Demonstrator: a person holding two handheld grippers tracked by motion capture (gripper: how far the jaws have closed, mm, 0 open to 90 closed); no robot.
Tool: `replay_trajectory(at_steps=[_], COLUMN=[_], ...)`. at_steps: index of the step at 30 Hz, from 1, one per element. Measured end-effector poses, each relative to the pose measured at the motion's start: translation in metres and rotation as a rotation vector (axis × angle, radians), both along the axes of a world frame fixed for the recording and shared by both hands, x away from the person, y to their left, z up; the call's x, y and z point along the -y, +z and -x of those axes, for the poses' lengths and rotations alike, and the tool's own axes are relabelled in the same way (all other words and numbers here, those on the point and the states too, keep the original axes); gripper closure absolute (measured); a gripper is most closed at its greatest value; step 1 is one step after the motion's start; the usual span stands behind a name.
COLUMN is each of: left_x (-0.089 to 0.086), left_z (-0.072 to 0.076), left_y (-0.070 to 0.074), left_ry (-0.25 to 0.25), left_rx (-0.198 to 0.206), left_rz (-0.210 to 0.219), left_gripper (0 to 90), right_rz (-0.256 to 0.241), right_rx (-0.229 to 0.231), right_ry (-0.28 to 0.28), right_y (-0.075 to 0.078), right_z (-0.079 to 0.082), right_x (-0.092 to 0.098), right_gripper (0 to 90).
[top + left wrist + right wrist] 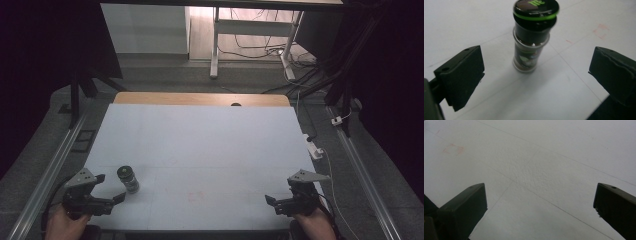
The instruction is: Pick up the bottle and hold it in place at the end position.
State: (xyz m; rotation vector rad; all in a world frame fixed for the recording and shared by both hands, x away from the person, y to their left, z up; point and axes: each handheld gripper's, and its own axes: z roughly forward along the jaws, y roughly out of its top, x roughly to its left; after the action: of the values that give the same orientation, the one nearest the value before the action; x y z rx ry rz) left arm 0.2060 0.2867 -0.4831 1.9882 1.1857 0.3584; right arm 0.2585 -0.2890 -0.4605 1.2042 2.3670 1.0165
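Left gripper (111, 187), jaws spread wide, sits just short of the spice jar (128, 179); I could topple it.

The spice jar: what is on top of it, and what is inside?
A black lid with a green rim closes the spice jar. Dark contents show through the glass; the label covers most of them.

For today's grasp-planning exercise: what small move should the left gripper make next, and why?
Probably ease the left gripper forward until the spice jar sits between its jaws, then close. The jar stands upright on the white table, just ahead of the wide-open jaws, centred and untouched. The right gripper is open and far off.
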Motion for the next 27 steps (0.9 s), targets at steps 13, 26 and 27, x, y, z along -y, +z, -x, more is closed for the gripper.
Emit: replay_trajectory(at_steps=[13, 26, 27], left_x=[0.010, 0.013, 0.013], left_z=[-0.021, -0.044, -0.045], left_y=[-0.005, -0.019, -0.020], left_ry=[-0.032, -0.064, -0.067], left_rx=[-0.035, -0.091, -0.095], left_rz=[-0.010, -0.044, -0.049], left_gripper=[0.0, 0.0, 0.0], right_rz=[0.017, 0.023, 0.023], right_rx=[-0.002, -0.010, -0.010], right_ry=[0.000, 0.005, 0.005], right_y=[-0.001, -0.001, -0.001], right_z=[0.000, -0.001, -0.001], right_x=[-0.001, -0.003, -0.003], right_gripper=[0.0, 0.0, 0.0])
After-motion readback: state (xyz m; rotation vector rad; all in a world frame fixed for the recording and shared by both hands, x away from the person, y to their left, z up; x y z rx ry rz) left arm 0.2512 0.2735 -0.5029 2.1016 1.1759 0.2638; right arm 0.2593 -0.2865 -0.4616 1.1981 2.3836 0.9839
